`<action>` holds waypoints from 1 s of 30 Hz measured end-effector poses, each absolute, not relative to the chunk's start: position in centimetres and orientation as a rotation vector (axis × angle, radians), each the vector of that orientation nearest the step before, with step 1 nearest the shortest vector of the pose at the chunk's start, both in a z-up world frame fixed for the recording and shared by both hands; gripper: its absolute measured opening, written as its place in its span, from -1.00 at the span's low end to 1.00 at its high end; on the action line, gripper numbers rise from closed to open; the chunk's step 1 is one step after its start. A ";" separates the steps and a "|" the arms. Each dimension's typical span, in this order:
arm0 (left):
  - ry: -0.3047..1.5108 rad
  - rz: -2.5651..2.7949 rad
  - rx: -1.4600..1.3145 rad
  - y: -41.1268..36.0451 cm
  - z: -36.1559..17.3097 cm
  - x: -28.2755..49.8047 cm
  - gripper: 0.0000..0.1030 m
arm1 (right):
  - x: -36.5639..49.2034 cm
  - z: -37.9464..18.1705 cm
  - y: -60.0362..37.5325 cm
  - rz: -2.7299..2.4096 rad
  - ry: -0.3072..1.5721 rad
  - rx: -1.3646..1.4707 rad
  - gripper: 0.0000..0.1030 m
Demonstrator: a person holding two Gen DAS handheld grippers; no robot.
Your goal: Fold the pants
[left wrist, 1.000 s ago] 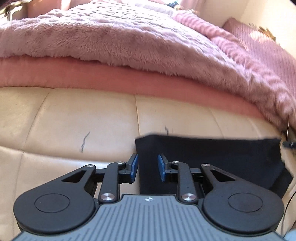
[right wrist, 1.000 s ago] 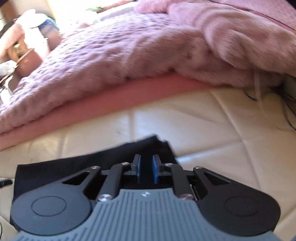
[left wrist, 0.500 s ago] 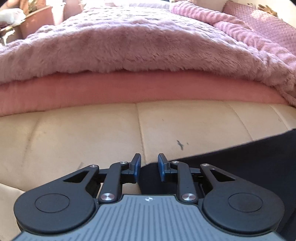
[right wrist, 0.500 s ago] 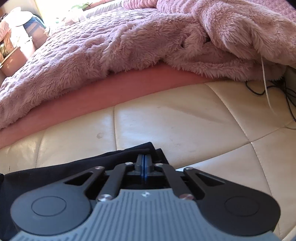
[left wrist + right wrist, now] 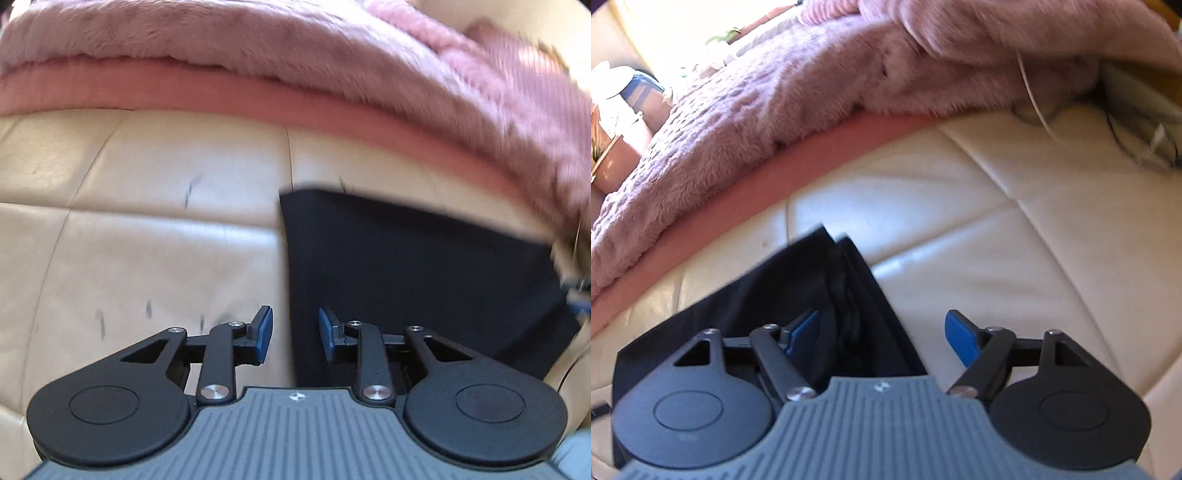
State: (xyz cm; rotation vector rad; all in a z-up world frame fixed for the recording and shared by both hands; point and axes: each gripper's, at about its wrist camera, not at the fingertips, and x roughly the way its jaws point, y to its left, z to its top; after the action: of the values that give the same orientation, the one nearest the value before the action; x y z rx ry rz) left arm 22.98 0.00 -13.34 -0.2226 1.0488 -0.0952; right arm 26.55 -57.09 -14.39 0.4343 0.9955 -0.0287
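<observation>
The black pants point(image 5: 417, 273) lie folded flat on the cream leather surface point(image 5: 155, 266). In the left wrist view my left gripper point(image 5: 293, 338) is open and empty, above the left edge of the pants. In the right wrist view the pants point(image 5: 798, 291) show their right end with layered edges. My right gripper point(image 5: 882, 338) is wide open and empty, with the pants' right edge below the gap between its fingers.
A fluffy pink blanket point(image 5: 258, 44) over a pink sheet point(image 5: 207, 88) lies along the far side and shows in the right wrist view point(image 5: 783, 96). Thin cables point(image 5: 1137, 147) lie at the far right. Cream leather point(image 5: 1015, 240) extends to the right of the pants.
My right gripper was shut on the pants' right end half a second ago and has opened wide, letting go. My left gripper has opened a little more. Both views shifted.
</observation>
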 end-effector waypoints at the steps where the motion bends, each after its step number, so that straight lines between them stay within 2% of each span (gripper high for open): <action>1: 1.055 -0.098 -0.201 -0.4 -13.4 22.4 -0.37 | 26.3 -14.7 -57.1 -0.025 1.005 0.442 0.37; 3: 1.077 -0.101 -0.140 -1.3 -13.4 21.6 -0.36 | 25.7 -15.0 -56.8 -0.009 1.005 0.427 0.34; 6: 1.078 -0.083 0.014 -2.5 -13.4 21.0 -0.33 | 24.9 -15.2 -56.0 -0.002 0.997 0.385 -0.02; 15: 1.130 0.038 0.339 -2.0 -13.7 21.1 -0.40 | 20.1 -14.5 -52.5 0.030 1.082 0.386 -0.16; 23: 1.134 0.114 0.357 1.2 -12.9 22.7 -0.42 | 12.5 -13.7 -49.4 0.132 1.115 0.506 -0.16; 27: 1.056 0.076 0.232 0.8 -10.4 22.6 -0.42 | 12.7 -13.3 -51.4 0.148 1.082 0.579 0.26; 30: 1.028 -0.023 0.090 -0.3 -9.0 22.2 -0.42 | 14.4 -14.6 -53.9 0.160 1.091 0.735 0.22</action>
State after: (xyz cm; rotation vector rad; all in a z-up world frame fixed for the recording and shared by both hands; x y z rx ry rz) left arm 22.17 -0.32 -8.98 0.0899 1.0281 -0.0225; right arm 14.43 -53.87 -14.65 0.7355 1.0907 0.1597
